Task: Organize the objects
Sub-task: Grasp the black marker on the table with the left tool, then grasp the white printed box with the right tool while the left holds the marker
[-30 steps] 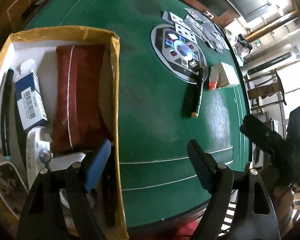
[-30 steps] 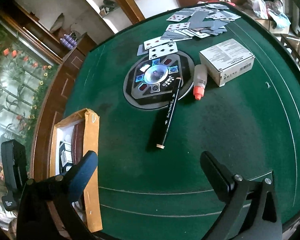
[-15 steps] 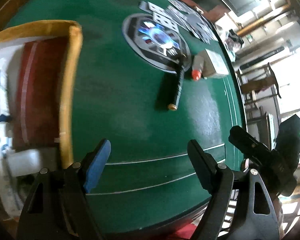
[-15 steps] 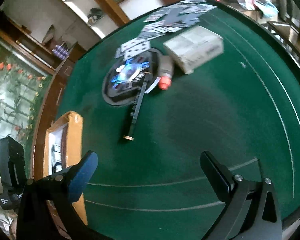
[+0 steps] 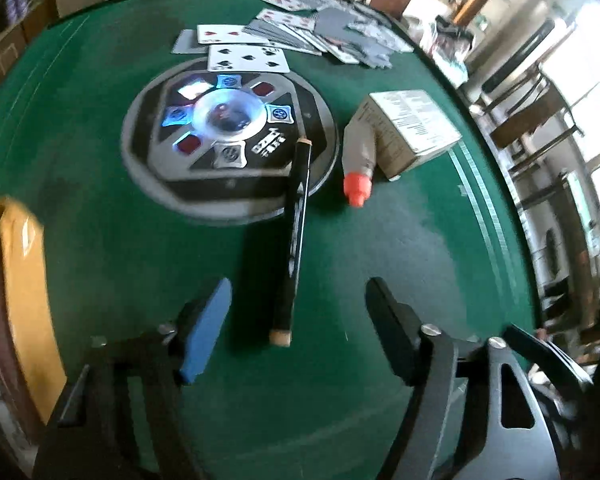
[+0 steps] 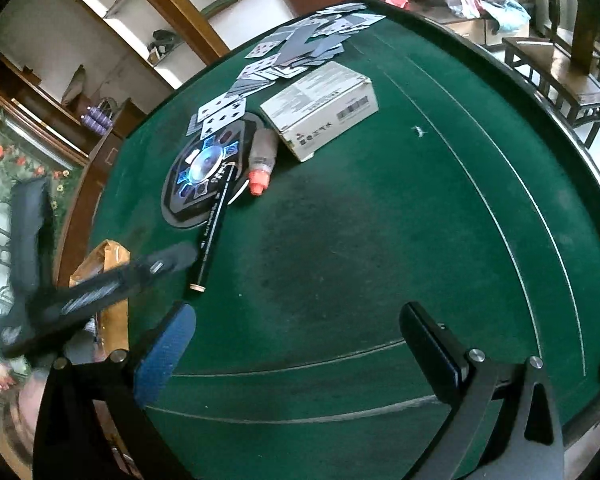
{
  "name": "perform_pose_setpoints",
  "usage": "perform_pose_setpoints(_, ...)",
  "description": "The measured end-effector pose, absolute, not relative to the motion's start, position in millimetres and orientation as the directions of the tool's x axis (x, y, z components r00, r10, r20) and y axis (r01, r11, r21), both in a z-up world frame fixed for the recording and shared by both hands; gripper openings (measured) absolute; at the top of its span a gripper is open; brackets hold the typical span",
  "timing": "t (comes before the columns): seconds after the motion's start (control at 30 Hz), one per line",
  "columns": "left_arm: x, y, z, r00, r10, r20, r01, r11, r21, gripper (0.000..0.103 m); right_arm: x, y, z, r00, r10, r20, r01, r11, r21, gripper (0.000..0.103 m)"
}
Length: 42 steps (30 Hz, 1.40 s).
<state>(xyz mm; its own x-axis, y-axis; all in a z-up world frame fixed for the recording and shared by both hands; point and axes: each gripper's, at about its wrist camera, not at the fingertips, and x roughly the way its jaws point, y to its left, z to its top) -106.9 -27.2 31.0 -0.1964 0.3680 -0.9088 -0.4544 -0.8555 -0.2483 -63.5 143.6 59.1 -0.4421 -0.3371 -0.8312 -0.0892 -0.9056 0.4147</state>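
Observation:
A long black pen (image 5: 294, 240) lies on the green table (image 5: 400, 264), its far end resting on a round black disc (image 5: 228, 148). My left gripper (image 5: 296, 320) hangs over the pen's near end. Its jaws are closing, with the pen tip between the blue pad (image 5: 206, 332) and the black finger (image 5: 388, 328), neither touching it. The right wrist view shows the pen (image 6: 214, 228) with the blurred left gripper (image 6: 172, 258) beside its end. My right gripper (image 6: 300, 348) stands open over bare felt, holding nothing.
A grey bottle with a red cap (image 5: 358, 156) lies against a white carton (image 5: 412, 128) right of the disc. Playing cards (image 5: 320, 36) are spread at the far side. A yellow-walled box (image 5: 20, 280) sits at the left. Chairs (image 6: 560, 76) stand beyond the table's right edge.
My left gripper swung right, from above the yellow box to the pen's near end, and its jaws narrowed. It came into the right wrist view. The right gripper shifted a little.

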Motion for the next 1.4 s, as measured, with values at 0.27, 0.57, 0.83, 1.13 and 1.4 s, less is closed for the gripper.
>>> perform_pose_setpoints(0.27,-129.7,2.7,12.1,-0.235,0.292,-0.927,-0.476,-0.866,-0.152,0.023,-59.7,159.6,55.5,-0.439,-0.339,-0.832,-0.110,-0.899,0.424,0.102)
perform_pose_setpoints(0.57,-109.9,-11.1,12.5,-0.222,0.283,-0.933,-0.463,-0.873,-0.155,0.014,-105.9,187.7,66.6,-0.470,-0.331,-0.818,-0.064,-0.912,0.405,0.102)
perform_pose_setpoints(0.83,-76.3,-37.2,14.1,-0.187,0.283,-0.941,-0.410,-0.892,-0.187,0.014,-227.7,190.1,69.2,-0.481,-0.375,-0.793,0.072,-0.918,0.390,0.103)
perform_pose_setpoints(1.13,-70.8,-61.1,15.0,-0.182,0.304,-0.935,-0.322,-0.917,-0.236,0.014,-225.4,161.4,35.0,-0.168,-0.715,-0.678,0.079,-0.696,0.714,0.102)
perform_pose_setpoints(1.4,-73.1,-70.1,15.3,-0.187,0.315,-0.930,-0.268,-0.928,-0.260,0.014,-219.7,124.8,87.8,-0.331,-0.349,-0.877,0.514,-0.846,0.143,0.103)
